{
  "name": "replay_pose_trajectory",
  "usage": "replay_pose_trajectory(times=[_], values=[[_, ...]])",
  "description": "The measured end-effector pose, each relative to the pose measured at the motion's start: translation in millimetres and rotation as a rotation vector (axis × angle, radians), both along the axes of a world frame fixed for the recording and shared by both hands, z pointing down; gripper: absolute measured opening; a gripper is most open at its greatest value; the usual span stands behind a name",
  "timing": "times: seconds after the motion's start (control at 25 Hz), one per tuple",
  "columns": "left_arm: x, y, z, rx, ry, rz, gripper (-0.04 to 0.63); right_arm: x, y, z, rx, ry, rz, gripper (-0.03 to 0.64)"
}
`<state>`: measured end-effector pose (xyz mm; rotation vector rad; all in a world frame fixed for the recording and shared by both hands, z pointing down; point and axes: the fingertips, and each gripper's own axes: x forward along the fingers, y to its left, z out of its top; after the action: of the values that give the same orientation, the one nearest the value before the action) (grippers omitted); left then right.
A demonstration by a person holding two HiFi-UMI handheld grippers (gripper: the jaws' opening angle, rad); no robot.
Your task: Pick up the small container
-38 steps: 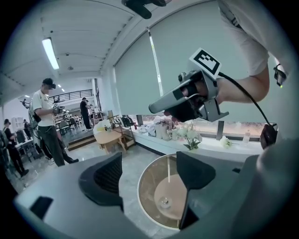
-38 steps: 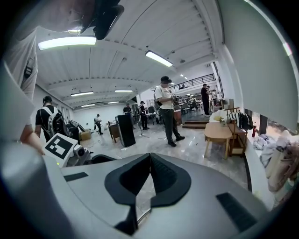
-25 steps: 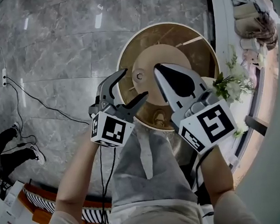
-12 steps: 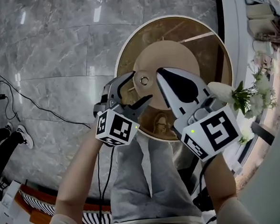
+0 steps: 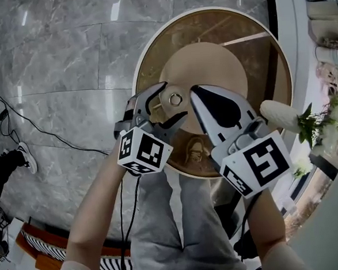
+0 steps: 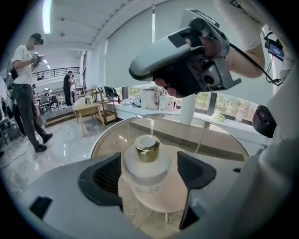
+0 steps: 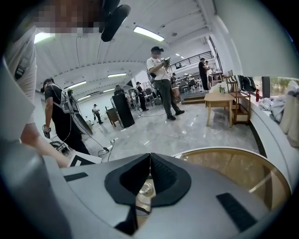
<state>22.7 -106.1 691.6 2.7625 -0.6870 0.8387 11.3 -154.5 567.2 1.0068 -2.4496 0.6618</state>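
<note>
**Risking a knock or a slip before any grip**

Straddling the small container with the left gripper: jaws spread wide, one pad on each side of the frosted body, pressing on neither side and gripping nothing yet. Holding the right gripper just to the right of the container, closed fully on itself and empty. Finding the container upright on the round glass table, with the gold cap on top.

Probably risking a push first of all: closing with one pad arriving before the other, and so sliding or tipping the container on the smooth glass. Risking also a grip too high, on the narrow cap instead of the wider body below it. Perhaps slipping on the rounded frosted surface while lifting. Possibly bumping the container with the shut right gripper, being so near to it.

Having the table's rim nearest on the left of the container, not far away, with the hard marble floor beyond and below. Likely meaning breakage after a fall on that side. Having much more free glass behind the container and to its right, up to the white vase, well apart from it. Seeing nothing directly over the container in the head view, so leaving open room for a straight lift.
</note>
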Motion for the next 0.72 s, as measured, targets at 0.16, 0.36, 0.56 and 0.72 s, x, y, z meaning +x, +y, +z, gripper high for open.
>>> replay_pose_trajectory(times=[0.16,0.36,0.56,0.72], values=[[5,-3,10,-0.015,0.031,-0.017,0.357,2,3,17,-0.015,0.004,0.001,0.006],[13,-8,16,-0.009,0.069,-0.014,0.357,4,4,32,-0.025,-0.001,-0.011,0.007],[20,-10,27,0.007,0.056,0.004,0.357,6,5,46,-0.039,-0.003,-0.014,0.007],[22,-11,29,0.010,0.053,0.004,0.357,7,9,55,-0.048,-0.002,-0.024,0.007]])
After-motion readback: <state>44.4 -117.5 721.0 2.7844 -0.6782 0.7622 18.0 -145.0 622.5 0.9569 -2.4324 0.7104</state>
